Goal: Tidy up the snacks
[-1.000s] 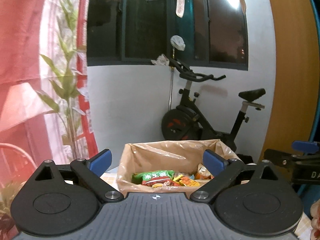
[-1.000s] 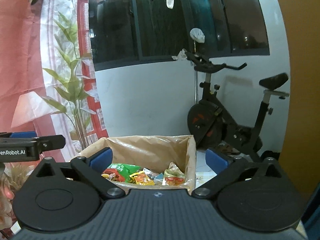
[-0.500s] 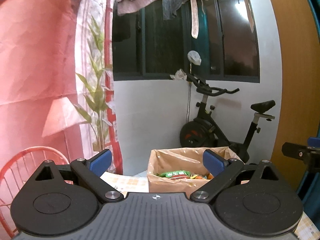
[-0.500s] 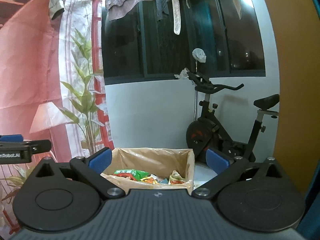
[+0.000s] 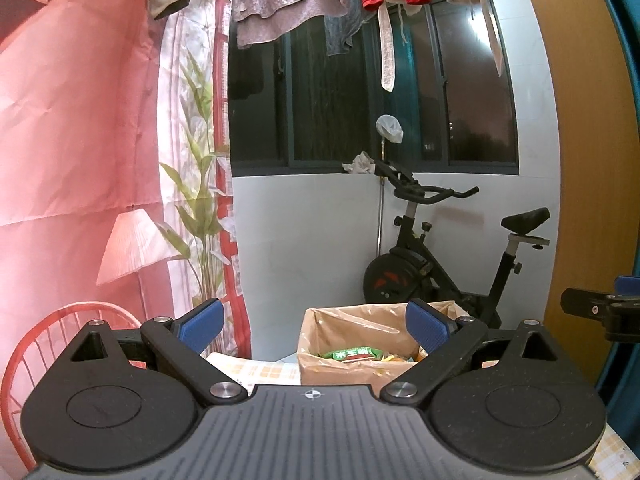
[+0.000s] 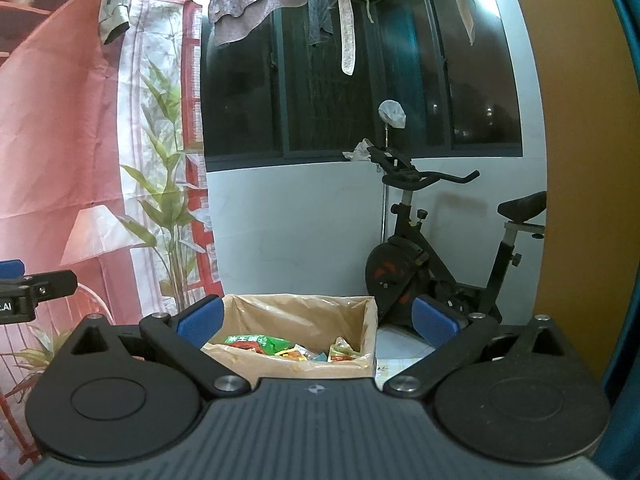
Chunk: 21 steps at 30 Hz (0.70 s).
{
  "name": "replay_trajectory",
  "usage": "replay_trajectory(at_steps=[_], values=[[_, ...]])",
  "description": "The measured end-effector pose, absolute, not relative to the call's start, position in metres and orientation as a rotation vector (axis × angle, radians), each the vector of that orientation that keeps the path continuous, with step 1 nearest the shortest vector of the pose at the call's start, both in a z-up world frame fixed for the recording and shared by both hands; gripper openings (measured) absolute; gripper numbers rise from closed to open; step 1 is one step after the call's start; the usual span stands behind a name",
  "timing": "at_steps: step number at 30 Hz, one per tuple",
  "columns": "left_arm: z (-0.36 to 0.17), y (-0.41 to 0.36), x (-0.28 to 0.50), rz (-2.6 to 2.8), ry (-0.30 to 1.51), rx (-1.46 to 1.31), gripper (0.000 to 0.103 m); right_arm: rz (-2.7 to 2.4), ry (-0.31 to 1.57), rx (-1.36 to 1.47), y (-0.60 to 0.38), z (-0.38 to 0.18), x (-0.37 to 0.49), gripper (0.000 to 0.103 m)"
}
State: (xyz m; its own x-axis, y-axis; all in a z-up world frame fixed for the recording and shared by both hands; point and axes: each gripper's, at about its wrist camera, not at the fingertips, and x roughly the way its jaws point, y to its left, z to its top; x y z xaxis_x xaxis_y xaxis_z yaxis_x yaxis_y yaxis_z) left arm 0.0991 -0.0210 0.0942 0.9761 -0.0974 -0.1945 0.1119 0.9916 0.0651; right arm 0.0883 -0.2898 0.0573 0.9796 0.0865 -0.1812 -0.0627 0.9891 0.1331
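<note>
Both tools are held level and well back from the work, each empty with its blue pads spread wide: the left gripper (image 5: 314, 326) looks across a checked tablecloth (image 5: 260, 372) at a cardboard box (image 5: 340, 374) lined with a clear plastic bag (image 5: 360, 320), and the right gripper (image 6: 316, 322) faces the same box (image 6: 292, 368) more squarely. The snacks sit inside it, a green packet (image 6: 256, 342) lying flat toward the left wall and a jumble of small orange and yellow sachets (image 6: 340, 354) piled toward the right wall; how deep the pile goes cannot be told from this low angle. Nothing has been lifted, so the sorting looks to be at its start or between picks. To do the next pick well, I would tip one gripper nose-down over the open top rather than drive in level, since the near wall and the loose liner stand between the pads and the packets. The green packet is the easier first target: take it by an edge, because a flat foil face tends to slide out of a pinch. Keep the pads clear of the liner, which could snag and drag the light box toward the tabletop's edge. An exercise bike (image 6: 440, 264) stands behind, out of reach.
</note>
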Motion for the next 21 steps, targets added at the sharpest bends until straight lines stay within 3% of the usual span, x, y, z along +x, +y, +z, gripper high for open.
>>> replay_trajectory(at_steps=[21], values=[[0.0899,-0.0136,0.0994,-0.117,0.203,0.066,0.099,0.083,0.190,0.120,-0.2897,0.0557,0.0857,0.102]])
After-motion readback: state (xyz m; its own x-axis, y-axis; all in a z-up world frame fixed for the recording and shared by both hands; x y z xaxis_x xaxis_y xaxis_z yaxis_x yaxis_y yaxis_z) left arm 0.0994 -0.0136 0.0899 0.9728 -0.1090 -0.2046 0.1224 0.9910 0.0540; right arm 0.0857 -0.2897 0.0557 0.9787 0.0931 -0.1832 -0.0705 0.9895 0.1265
